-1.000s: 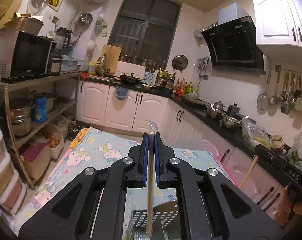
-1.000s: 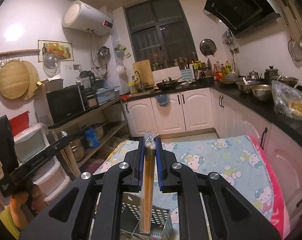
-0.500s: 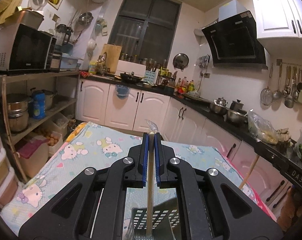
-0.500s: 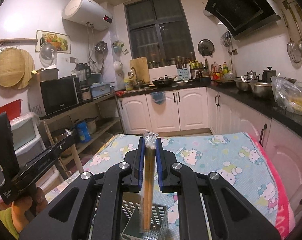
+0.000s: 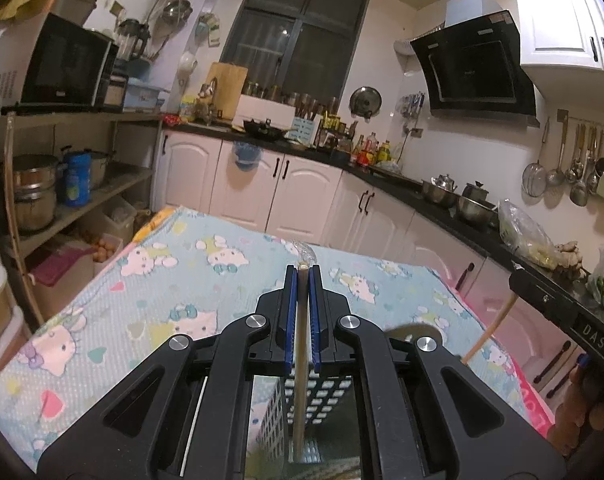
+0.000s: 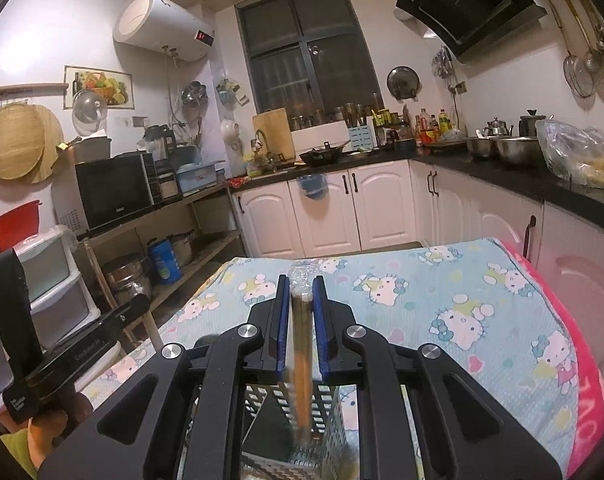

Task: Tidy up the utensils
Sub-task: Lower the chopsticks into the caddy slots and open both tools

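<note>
Wooden stick (image 5: 300, 364): pinched between the blue pads of the left gripper (image 5: 303, 276); long axis upright, top end wrapped in clear plastic and poking just above the fingertips, lower end down inside the mesh holder (image 5: 319, 394).
Chopsticks (image 6: 302, 364): a bundle in a clear wrapper, upright between the pads of the right gripper (image 6: 302, 286); wrapper top above the fingertips, lower end blurred, inside the holder's mouth.
Left gripper: narrow, closed on the stick.
Right gripper: narrow, pads against the wrapped bundle.
Mesh holder: metal, perforated walls, stands on the tablecloth (image 5: 150, 280) near its close edge, directly under both grippers; inside it, the two tool ends. Other contents: cannot tell.
Tablecloth: pale blue, cartoon cat print, pink border on the right edge.
Surroundings: white cabinets (image 6: 329, 212) beyond the far edge; black counter (image 5: 441, 208) with pots along the right; shelf with microwave (image 6: 114, 190) on the left.
Obstructions: each gripper's body hides most of the holder.
</note>
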